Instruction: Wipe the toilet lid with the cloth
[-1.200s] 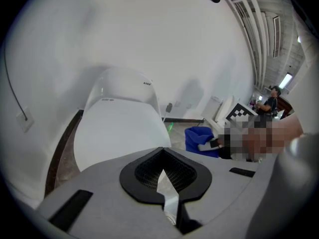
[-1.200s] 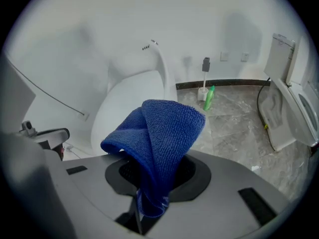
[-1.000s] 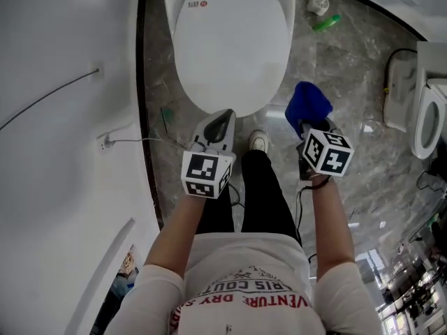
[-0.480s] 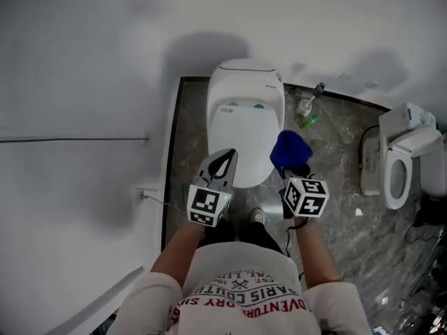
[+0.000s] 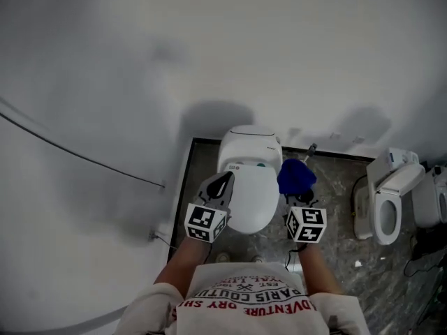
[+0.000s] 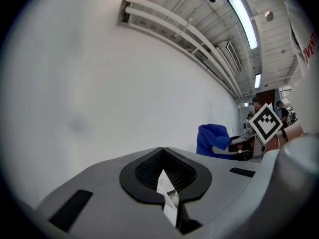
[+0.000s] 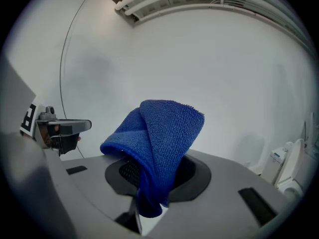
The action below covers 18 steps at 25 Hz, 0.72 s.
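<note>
A white toilet with its lid [image 5: 251, 199] down stands against the wall, seen in the head view between my two grippers. My right gripper [image 5: 302, 201] is shut on a blue cloth [image 5: 296, 176] [image 7: 158, 143], which bunches up above its jaws to the right of the lid. My left gripper [image 5: 218, 187] is shut with nothing in it, over the lid's left edge. In the left gripper view the jaws [image 6: 167, 195] meet, and the blue cloth [image 6: 213, 140] shows beyond them. Both gripper views face the white wall.
A second toilet [image 5: 385, 208] with an open lid stands at the right on the grey marble floor [image 5: 335, 208]. A toilet brush [image 5: 310, 149] leans by the wall behind the cloth. A cable [image 5: 77, 155] runs along the white wall at the left.
The head view has pulled back and tilted up, so the toilet looks smaller and more wall shows. Both grippers have risen and now point at the wall. The cloth stays in the right gripper.
</note>
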Motion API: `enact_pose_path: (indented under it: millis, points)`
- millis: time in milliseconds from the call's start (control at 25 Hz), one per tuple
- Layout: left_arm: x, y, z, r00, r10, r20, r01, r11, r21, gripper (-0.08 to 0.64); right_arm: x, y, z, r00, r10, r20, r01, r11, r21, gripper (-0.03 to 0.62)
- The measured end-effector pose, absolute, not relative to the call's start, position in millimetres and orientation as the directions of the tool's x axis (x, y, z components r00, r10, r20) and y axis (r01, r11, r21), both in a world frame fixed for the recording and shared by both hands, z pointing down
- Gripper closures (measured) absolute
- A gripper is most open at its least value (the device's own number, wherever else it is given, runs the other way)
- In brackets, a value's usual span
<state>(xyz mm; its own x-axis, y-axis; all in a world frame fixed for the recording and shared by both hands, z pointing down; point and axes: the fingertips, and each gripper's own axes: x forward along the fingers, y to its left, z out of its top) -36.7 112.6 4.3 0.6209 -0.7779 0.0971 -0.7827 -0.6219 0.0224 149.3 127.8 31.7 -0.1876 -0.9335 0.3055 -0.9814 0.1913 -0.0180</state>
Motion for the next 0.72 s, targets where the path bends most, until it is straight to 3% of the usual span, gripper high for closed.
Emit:
enact_pose_path:
  millis: [360,720]
  points:
    - [-57,129,-37,0.619,-0.784,0.046,-0.785,-0.619,0.011,0.554,136,149,-2,-0.173,-0.958,0.227,-0.984,0.175,-0.009,0.505]
    - [-61,125,-30,0.606,-0.792,0.068,-0.795,-0.605,0.037,0.554,125,144,1,-0.196,-0.948,0.25,-0.977,0.21,0.031,0.505]
